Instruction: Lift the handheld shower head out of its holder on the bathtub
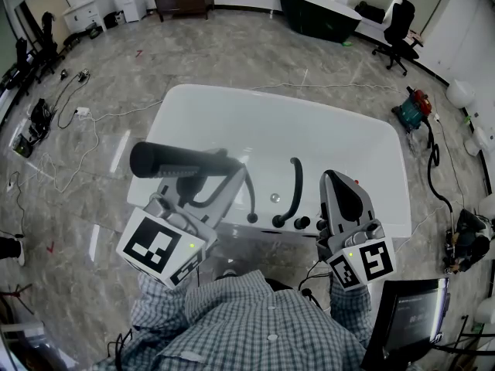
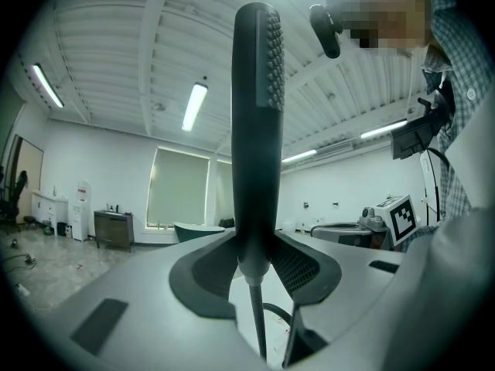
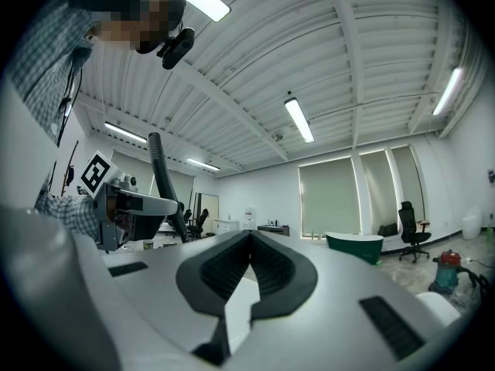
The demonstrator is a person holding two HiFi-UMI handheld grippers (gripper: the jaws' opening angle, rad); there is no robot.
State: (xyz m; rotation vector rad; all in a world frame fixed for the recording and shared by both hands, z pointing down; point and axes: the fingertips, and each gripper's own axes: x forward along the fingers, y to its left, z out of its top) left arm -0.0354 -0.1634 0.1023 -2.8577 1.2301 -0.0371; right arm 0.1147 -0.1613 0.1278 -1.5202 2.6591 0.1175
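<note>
Plainly, the left claw (image 1: 222, 178) is clamped on the black shower head (image 1: 182, 161), its jaws pinching the narrow neck at the handle's lower end, as the left gripper view shows (image 2: 255, 247). Seen from the head view, the shower head is clear of the tub deck, held above the near rim of the white bathtub (image 1: 232, 103), lying roughly level with its far end pointing to the person's left. A thin dark hose (image 1: 249, 195) runs from the gripped end in a curve down to the deck, ending beside a curved black spout (image 1: 296, 184) and two dark knobs (image 1: 301, 223). In the left gripper view the nozzle dots on the shower head (image 2: 255, 130) face the right of the picture. The right claw (image 1: 332, 181) is just right of the spout, over the tub's near edge, its jaws pressed together with nothing between them (image 3: 249, 238). A checked shirt (image 1: 247, 323) fills the bottom of the head view.
</note>
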